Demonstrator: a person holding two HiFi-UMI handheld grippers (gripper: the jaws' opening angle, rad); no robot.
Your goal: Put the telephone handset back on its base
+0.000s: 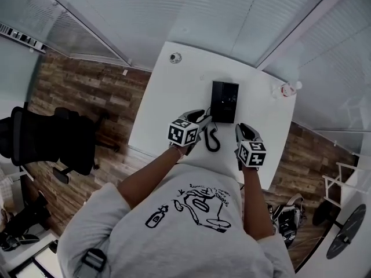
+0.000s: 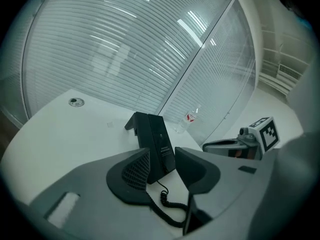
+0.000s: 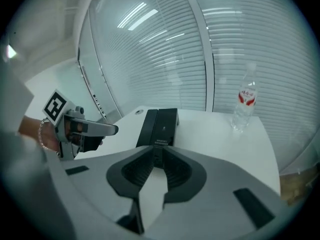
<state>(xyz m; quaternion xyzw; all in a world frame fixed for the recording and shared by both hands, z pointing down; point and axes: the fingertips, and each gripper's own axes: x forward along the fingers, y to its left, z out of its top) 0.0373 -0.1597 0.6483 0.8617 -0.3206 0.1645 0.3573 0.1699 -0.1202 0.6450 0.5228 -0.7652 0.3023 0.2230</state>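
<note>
On the white table [image 1: 174, 97], the handset [image 3: 145, 127] seems seated along the base [image 3: 168, 123]. The left gripper [image 2: 162, 158] is spread and empty, and the right gripper [image 3: 156, 149] is clenched on nothing. Either of the 2 snagging the coiled cord [image 2: 166, 200] could drag the handset off.

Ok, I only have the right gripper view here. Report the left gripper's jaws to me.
Observer: The left gripper has its jaws apart with nothing between them; the telephone lies beyond them.
Operator: Now locate the cord.
Observer: The coiled cord lies loose on the table, on the person's side of the telephone.
Operator: Check the floor to the left.
Observer: A black office chair stands on the wood floor, left of the table.
</note>
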